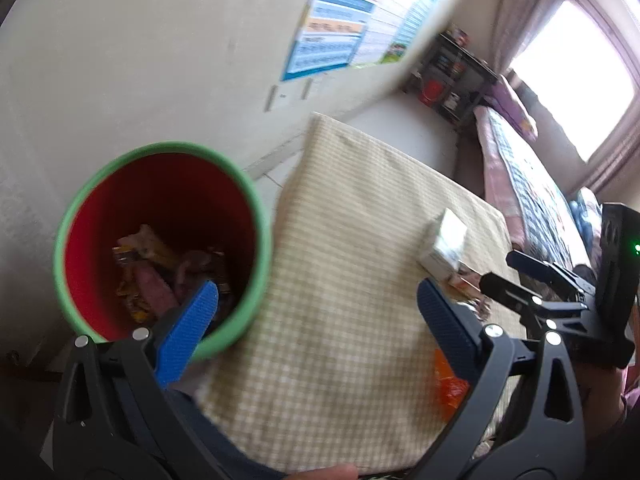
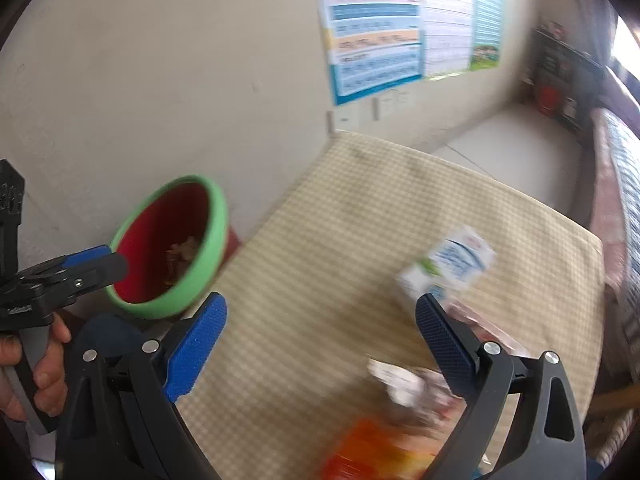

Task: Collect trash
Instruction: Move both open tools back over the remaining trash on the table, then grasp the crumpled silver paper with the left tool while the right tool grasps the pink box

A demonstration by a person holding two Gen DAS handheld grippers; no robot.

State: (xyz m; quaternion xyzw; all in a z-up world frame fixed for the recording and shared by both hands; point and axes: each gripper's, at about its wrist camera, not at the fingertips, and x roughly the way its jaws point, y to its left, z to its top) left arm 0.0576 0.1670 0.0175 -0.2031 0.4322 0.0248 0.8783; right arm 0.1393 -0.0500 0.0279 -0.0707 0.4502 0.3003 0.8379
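Observation:
A red bin with a green rim (image 1: 160, 240) stands left of the checked table (image 1: 352, 280) and holds several wrappers. It also shows in the right wrist view (image 2: 172, 248). My left gripper (image 1: 316, 316) is open and empty, with its left finger over the bin's rim. My right gripper (image 2: 320, 332) is open and empty above the table. A white and blue carton (image 2: 448, 264) lies on the table past its right finger; it also shows in the left wrist view (image 1: 444, 244). An orange wrapper (image 2: 376, 448) and a crumpled white wrapper (image 2: 404, 384) lie near the front edge.
A wall with posters (image 2: 376, 28) runs behind the table. A dark shelf (image 1: 452, 76) stands in the far corner. A bed with a patterned cover (image 1: 528, 184) lies along the right, under a bright window (image 1: 568, 68).

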